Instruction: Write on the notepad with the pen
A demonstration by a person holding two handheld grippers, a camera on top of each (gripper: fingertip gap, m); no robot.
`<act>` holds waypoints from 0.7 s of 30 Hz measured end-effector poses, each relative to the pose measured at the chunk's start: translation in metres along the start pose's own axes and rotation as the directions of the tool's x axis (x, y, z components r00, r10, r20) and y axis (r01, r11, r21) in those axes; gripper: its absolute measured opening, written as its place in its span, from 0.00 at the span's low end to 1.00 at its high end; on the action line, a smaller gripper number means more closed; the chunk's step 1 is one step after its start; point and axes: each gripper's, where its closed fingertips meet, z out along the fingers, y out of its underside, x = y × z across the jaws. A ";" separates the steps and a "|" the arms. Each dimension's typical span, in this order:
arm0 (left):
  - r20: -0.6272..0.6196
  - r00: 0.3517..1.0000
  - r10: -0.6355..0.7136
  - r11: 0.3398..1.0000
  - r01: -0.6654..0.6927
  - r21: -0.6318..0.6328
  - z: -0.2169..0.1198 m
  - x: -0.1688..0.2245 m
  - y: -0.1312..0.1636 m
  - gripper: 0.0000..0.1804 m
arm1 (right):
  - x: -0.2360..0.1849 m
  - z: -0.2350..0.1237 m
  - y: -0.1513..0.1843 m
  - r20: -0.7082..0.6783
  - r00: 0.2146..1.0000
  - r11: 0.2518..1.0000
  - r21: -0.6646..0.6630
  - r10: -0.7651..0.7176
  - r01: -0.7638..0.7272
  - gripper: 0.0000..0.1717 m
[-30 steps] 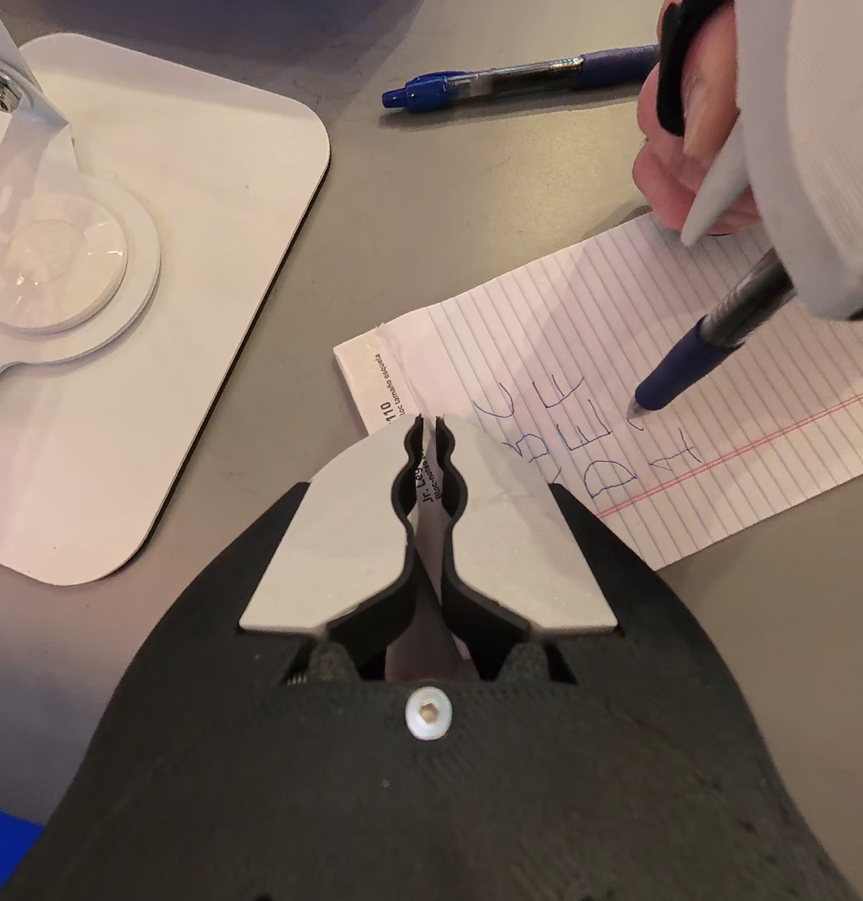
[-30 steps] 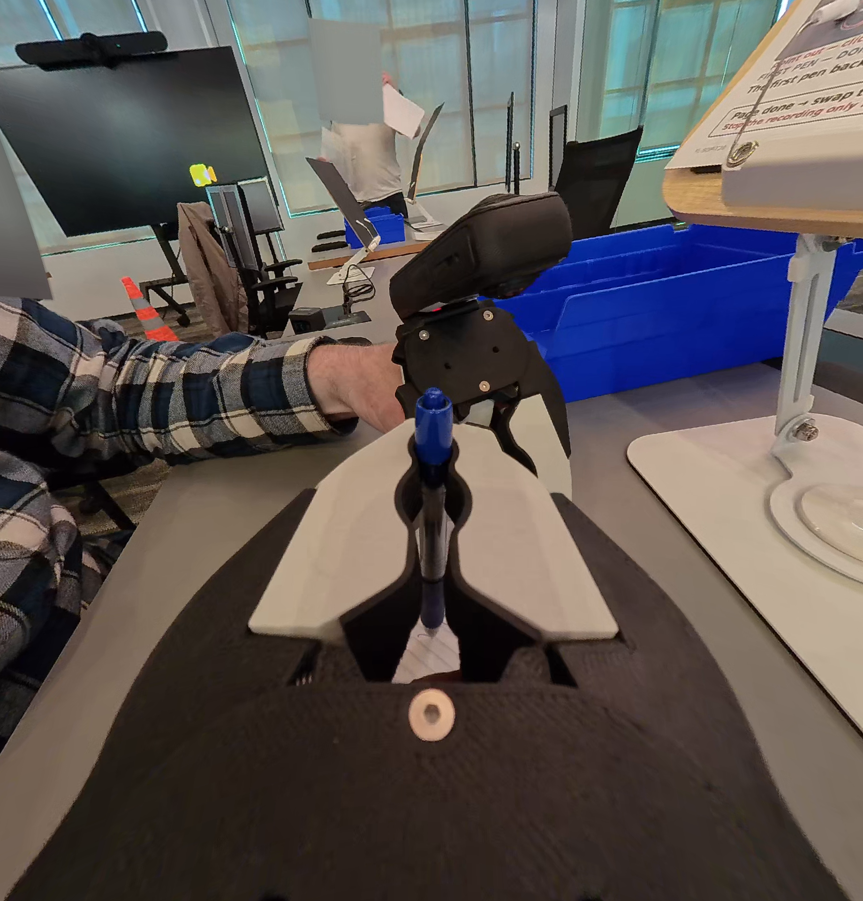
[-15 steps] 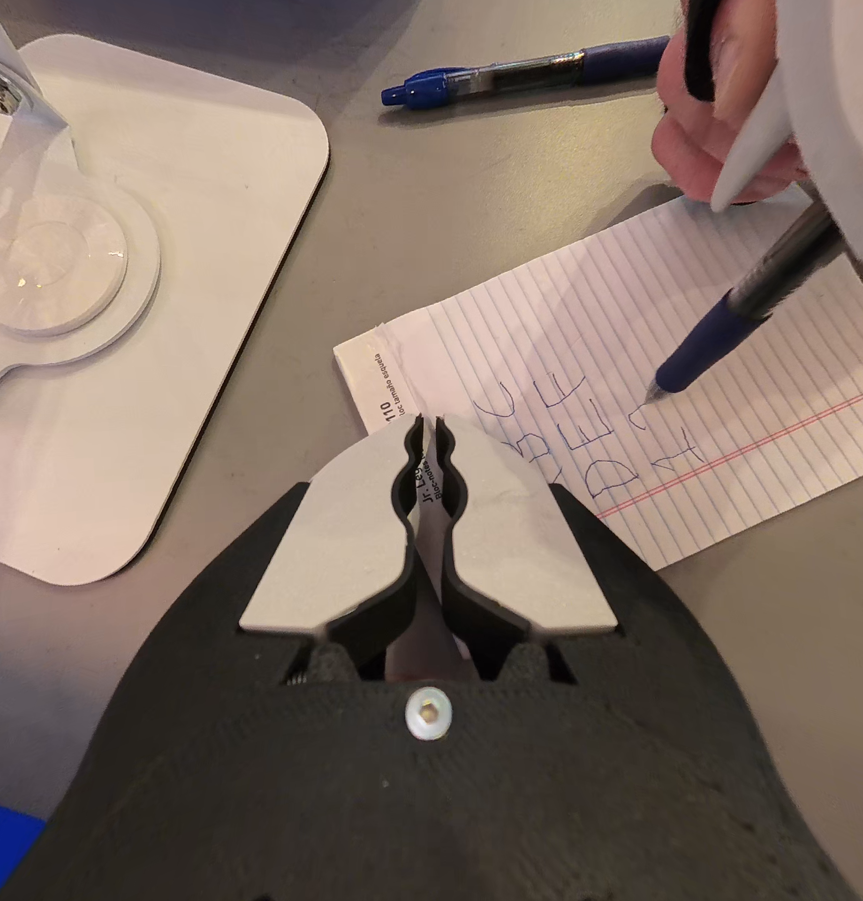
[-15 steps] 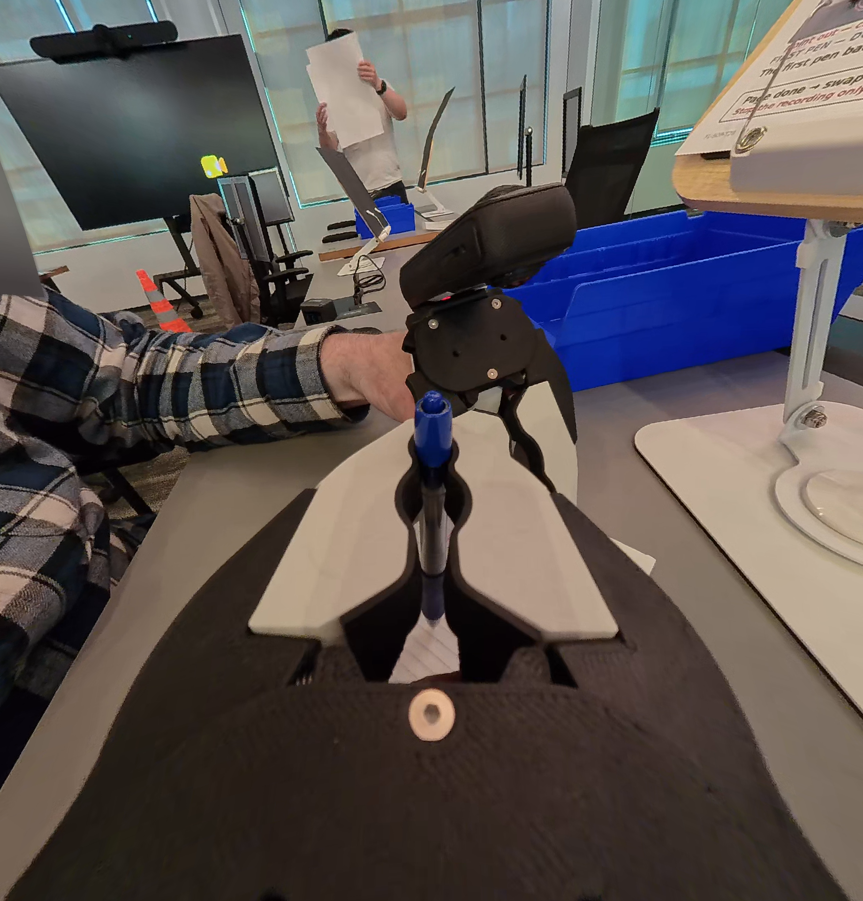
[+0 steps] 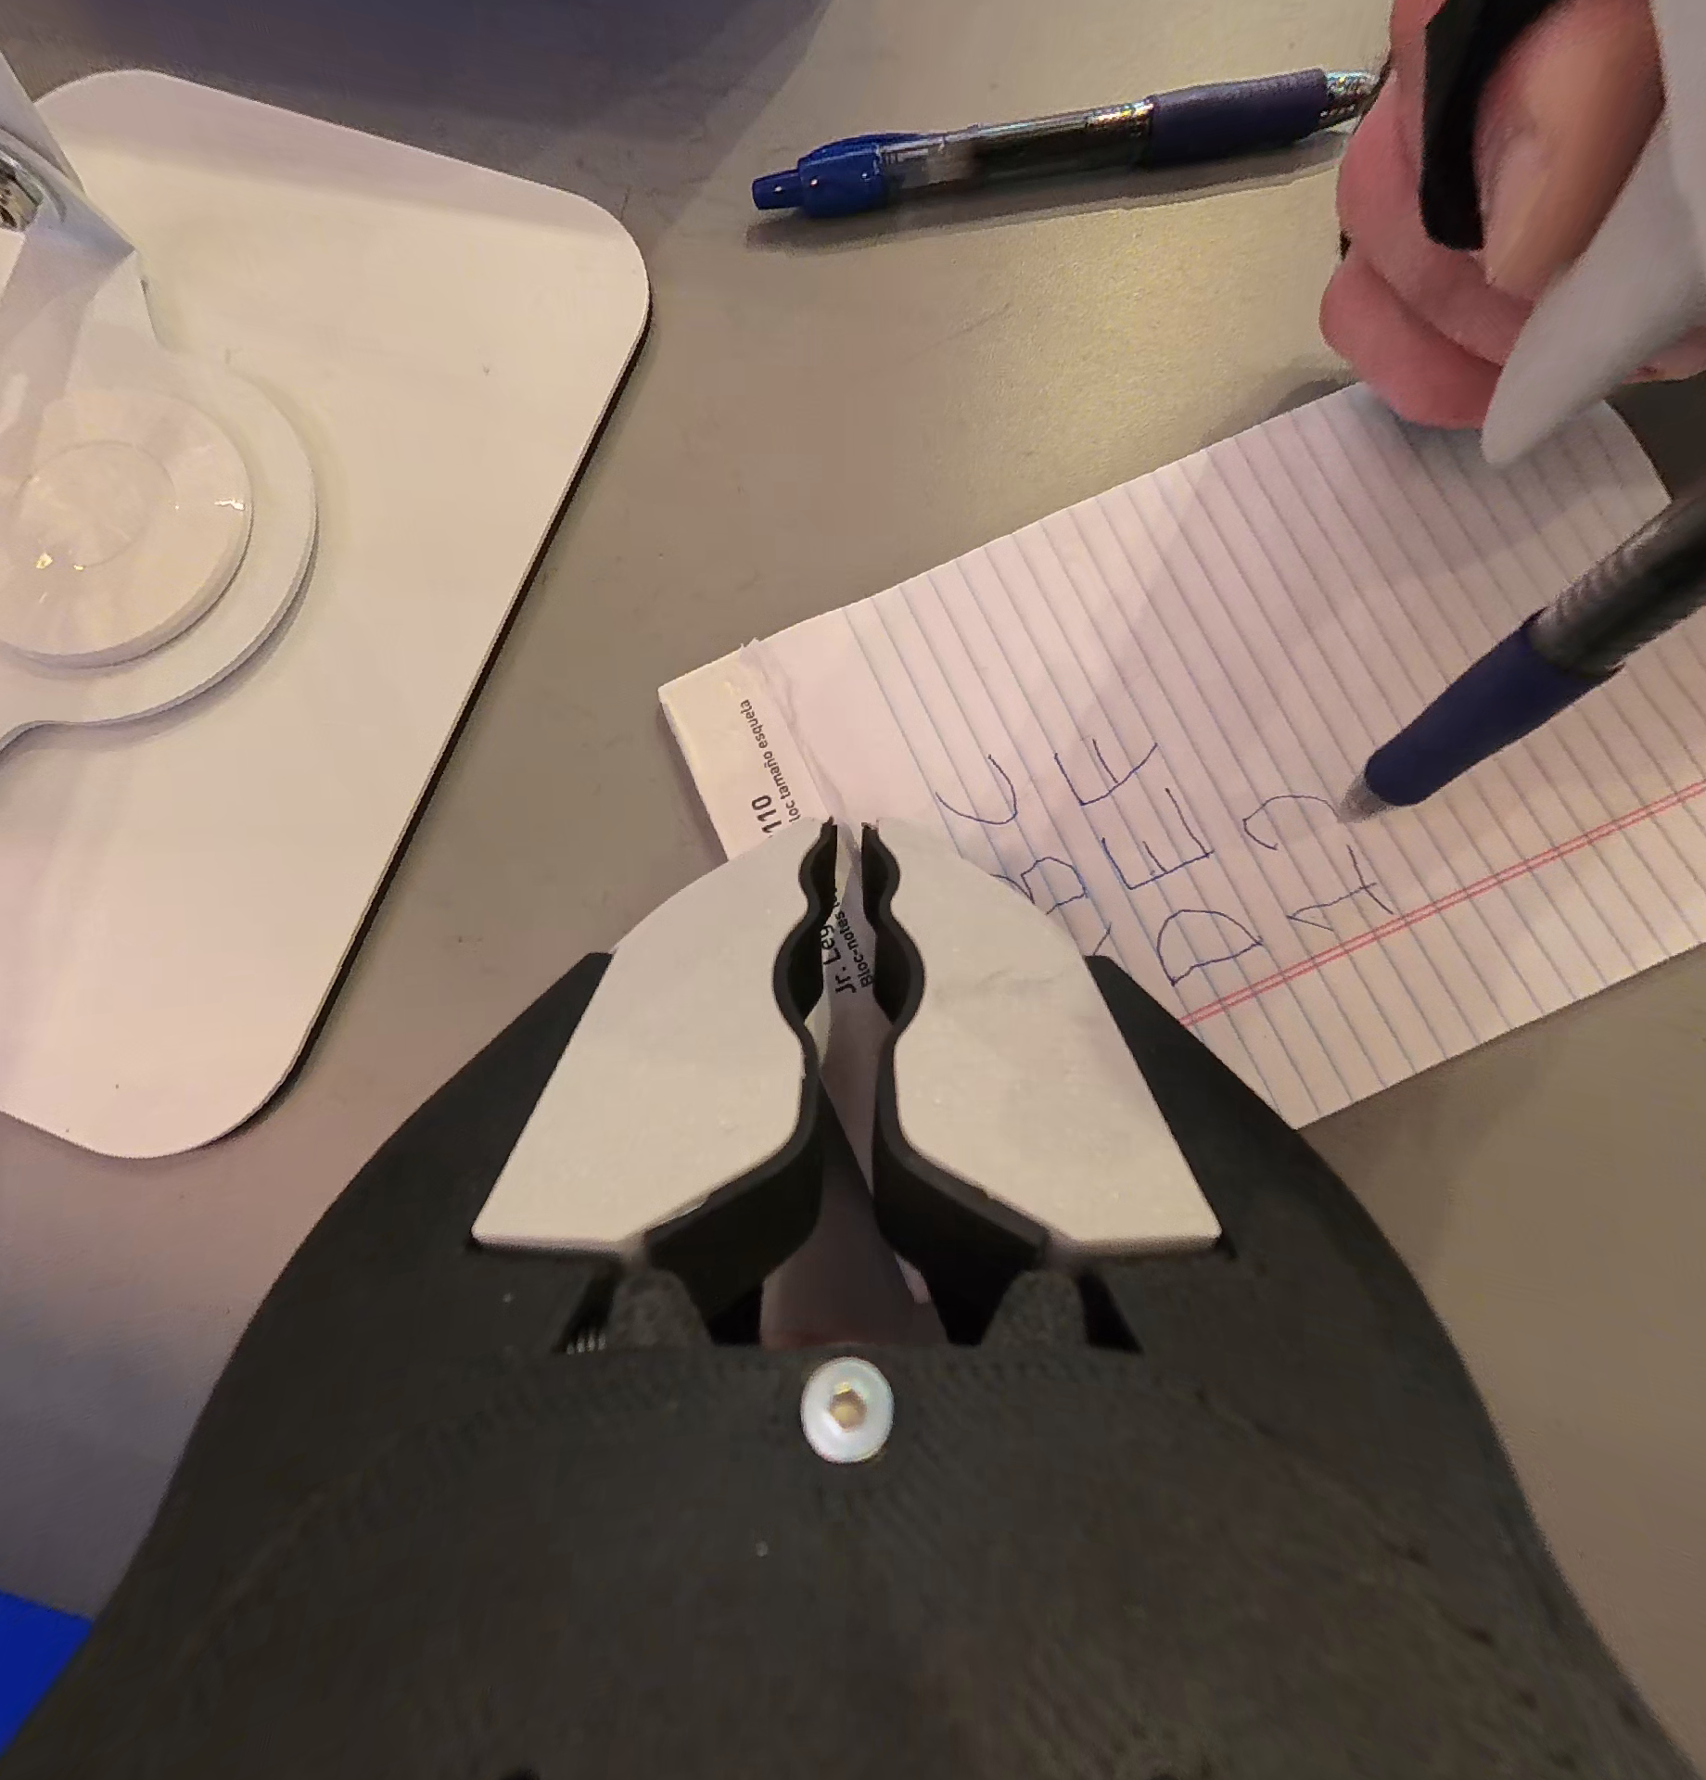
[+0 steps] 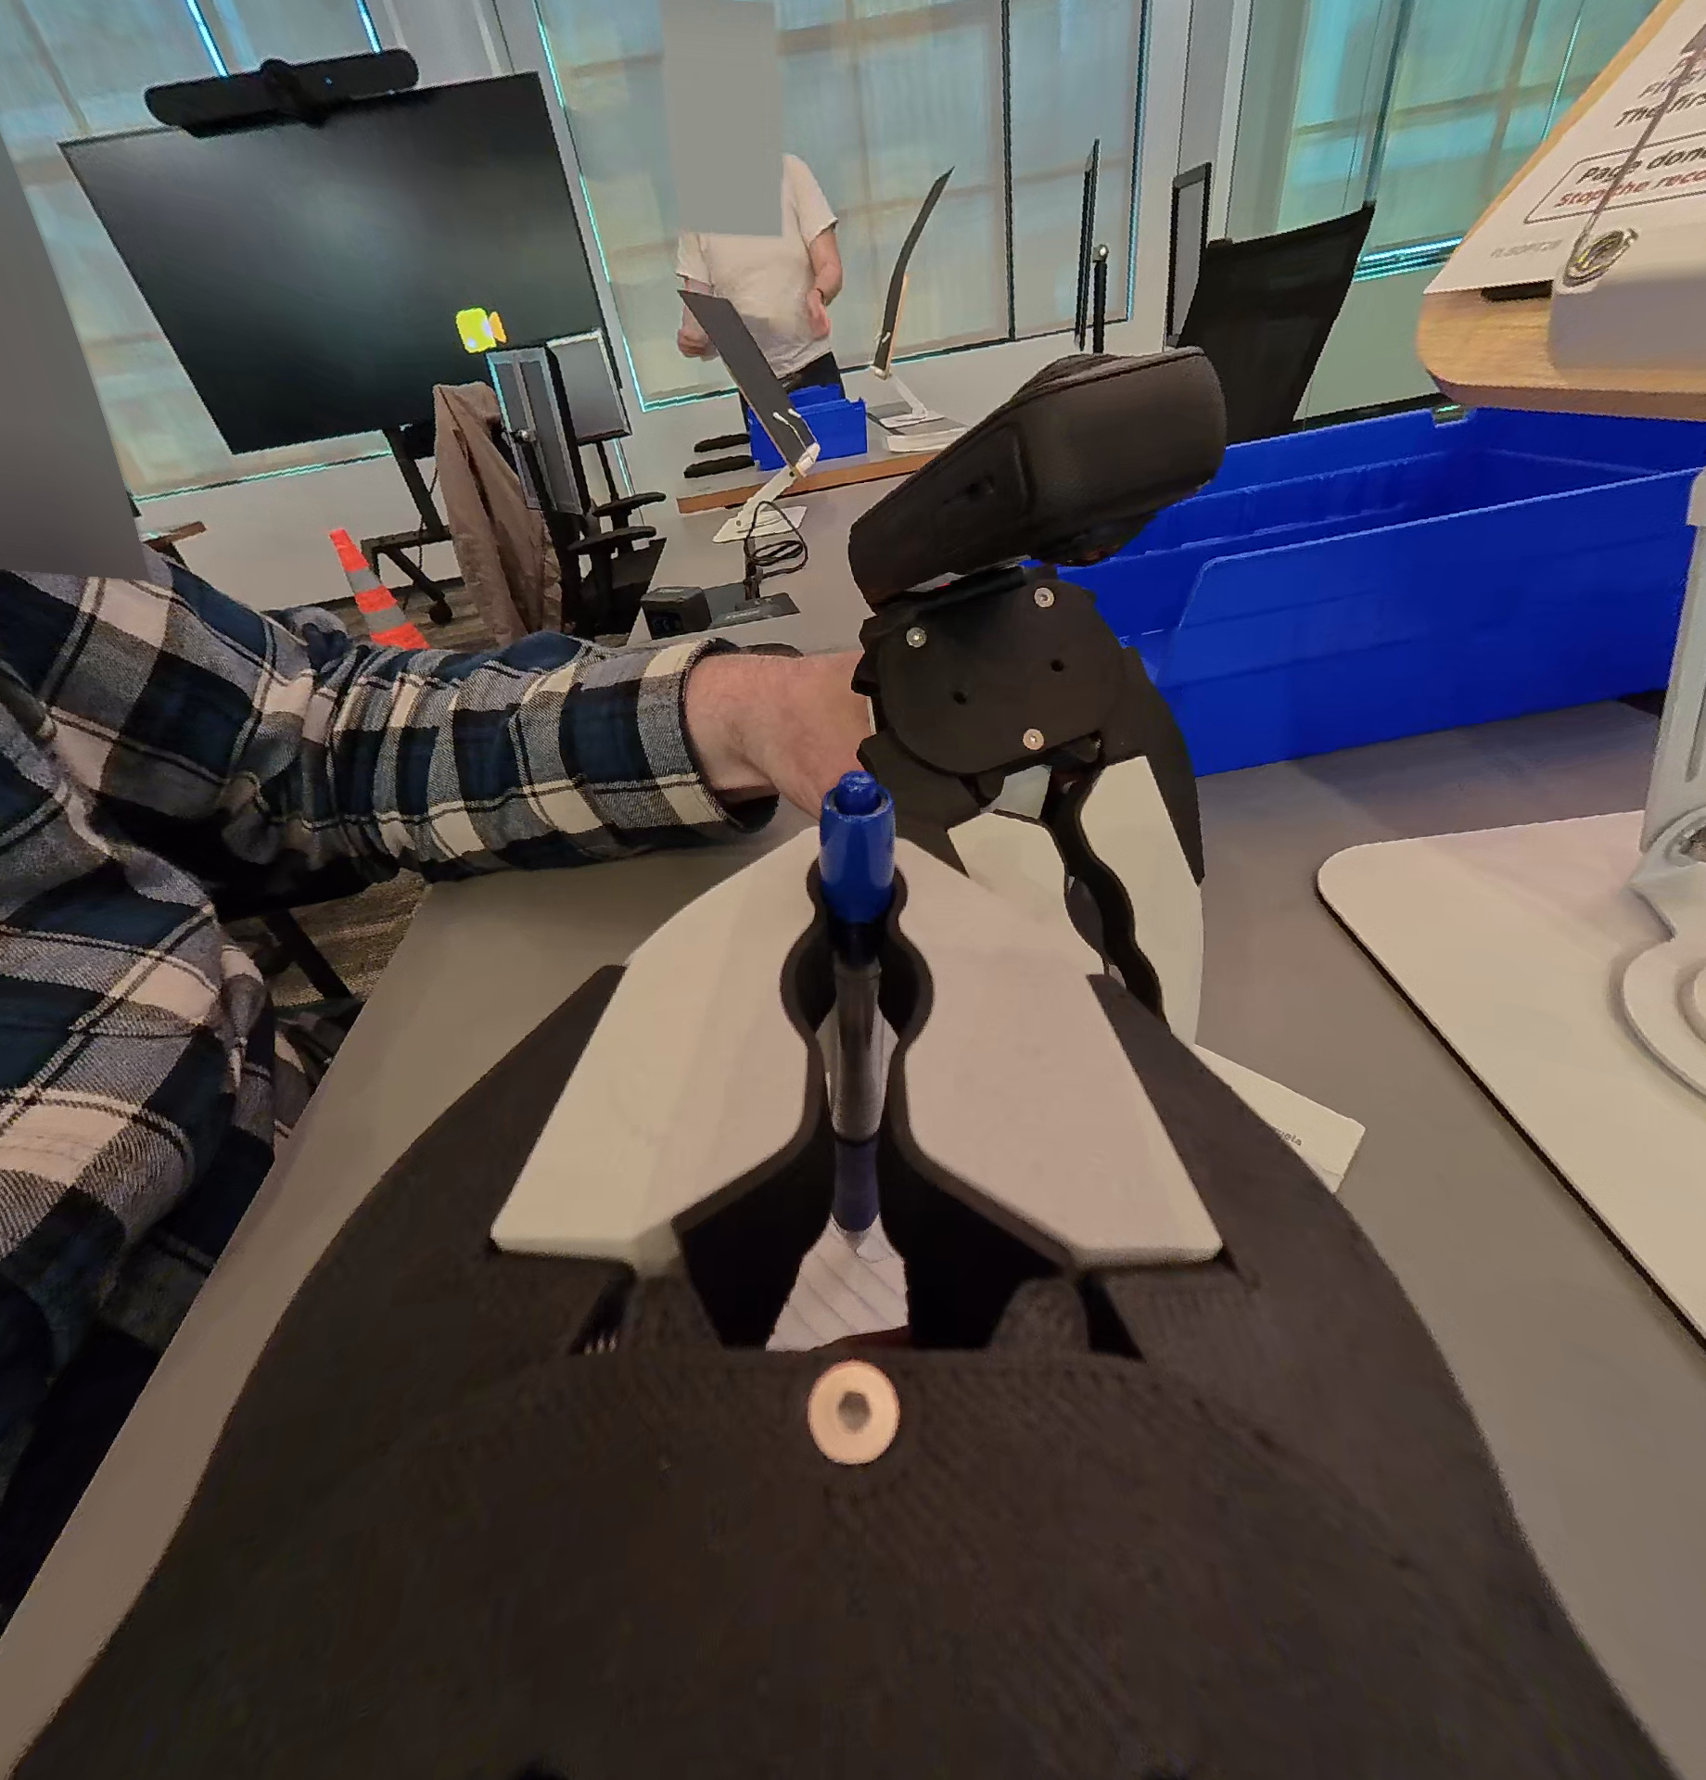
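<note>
a: what's on the grey table (image 5: 830, 405)?
b: a lined notepad (image 5: 1263, 674), beside a white stand base (image 5: 300, 674).
a: the grippers?
b: left gripper (image 5: 849, 830) nearly closed, empty, tips over the pad's corner. right gripper (image 6: 854, 872) clamps a blue pen (image 6: 857, 973), tip on the page.

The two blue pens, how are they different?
The blue pen in the right tongs is tilted with its tip on the lined white notepad, while the spare blue pen with a clear barrel lies flat on the grey table, untouched. The first sits beside fresh blue marks; the spare is clear of the paper. Both have blue grips.
</note>
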 end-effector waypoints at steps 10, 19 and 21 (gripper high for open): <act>0.000 1.000 0.002 1.000 -0.002 0.000 0.000 0.000 0.000 0.03 | 0.009 -0.006 0.000 -0.033 0.999 1.000 0.005 0.004 -0.003 0.03; -0.001 1.000 0.004 1.000 -0.004 -0.001 0.000 0.000 0.001 0.03 | 0.015 -0.016 0.000 -0.044 0.999 1.000 -0.001 0.010 -0.010 0.03; -0.002 1.000 0.002 1.000 -0.002 0.000 0.000 0.000 0.000 0.03 | 0.015 -0.017 0.000 -0.041 0.999 1.000 0.003 0.013 -0.013 0.03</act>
